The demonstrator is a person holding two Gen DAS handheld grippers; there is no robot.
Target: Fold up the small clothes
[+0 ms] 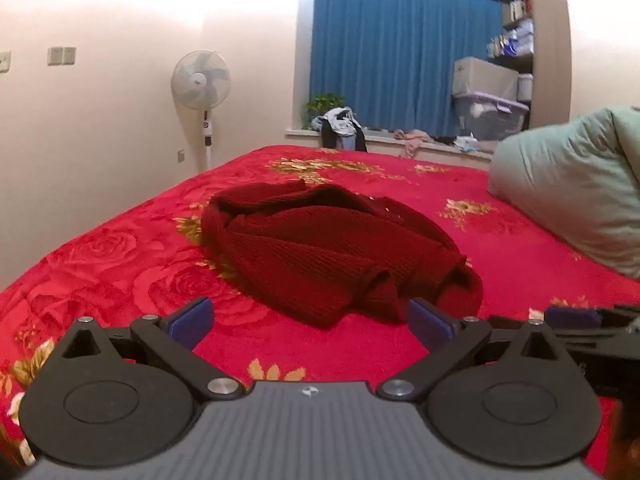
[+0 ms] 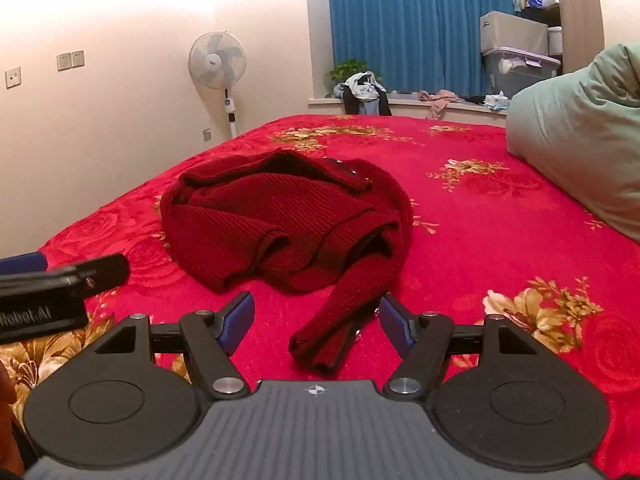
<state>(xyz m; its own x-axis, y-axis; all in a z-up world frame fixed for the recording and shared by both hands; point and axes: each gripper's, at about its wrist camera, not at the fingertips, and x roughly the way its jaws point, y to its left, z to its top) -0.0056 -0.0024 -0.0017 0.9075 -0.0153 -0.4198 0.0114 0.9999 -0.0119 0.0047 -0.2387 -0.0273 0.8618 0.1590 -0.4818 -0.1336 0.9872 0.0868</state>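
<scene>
Both grippers spread wide over a crumpled red knit

The right gripper [image 2: 316, 318] gapes around a loose sleeve [image 2: 340, 320] without pinching it; the left gripper [image 1: 310, 320], also wide and empty, sits just short of the dark red sweater [image 1: 320, 248] heaped on the floral bedspread [image 1: 120, 264].

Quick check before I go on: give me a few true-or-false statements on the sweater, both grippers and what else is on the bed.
1. The dark red sweater lies crumpled on the red floral blanket. True.
2. The right gripper is clamped on a sleeve. False: its jaws are open; the sleeve lies between them, ungripped.
3. The left gripper is open and holds nothing. True.
4. The sweater is neatly folded into a square. False: it is bunched up.
5. A pale green pillow sits to the right of the sweater. True.
</scene>
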